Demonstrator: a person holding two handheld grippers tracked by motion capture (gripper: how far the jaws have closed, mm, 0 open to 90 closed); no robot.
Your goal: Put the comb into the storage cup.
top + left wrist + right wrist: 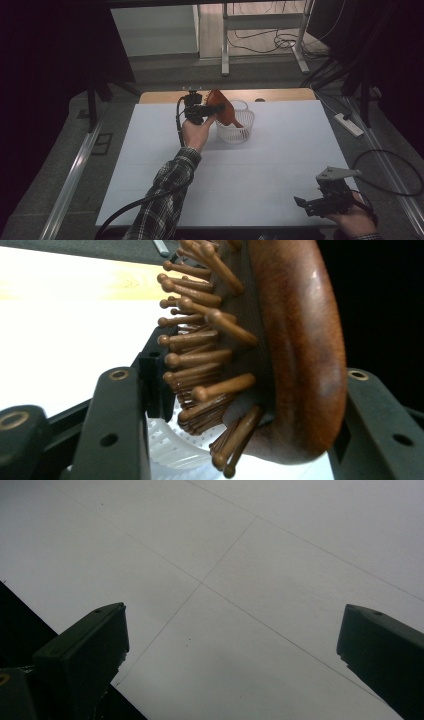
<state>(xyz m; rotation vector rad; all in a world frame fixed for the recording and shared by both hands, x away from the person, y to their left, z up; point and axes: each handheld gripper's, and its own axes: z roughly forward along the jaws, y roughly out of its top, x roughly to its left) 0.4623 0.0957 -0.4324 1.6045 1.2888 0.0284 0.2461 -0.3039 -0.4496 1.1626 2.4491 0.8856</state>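
Note:
A brown wooden hairbrush (222,111) with round-tipped pegs stands tilted over a white mesh basket (235,132) at the table's far middle, its handle reaching down into the basket. My left gripper (212,107) is shut on the brush's head. In the left gripper view the peg tips of the hairbrush (295,340) touch one jaw, its smooth back lies against the other, and the basket (175,447) shows just below. My right gripper (306,205) is held at the near right, open; in the right gripper view, that gripper (232,610) has nothing between its jaws.
The white table top (250,175) stretches wide between the two hands. A wooden strip (280,94) runs along its far edge, with a small dark object on it. A power strip (348,124) and cables lie on the floor to the right.

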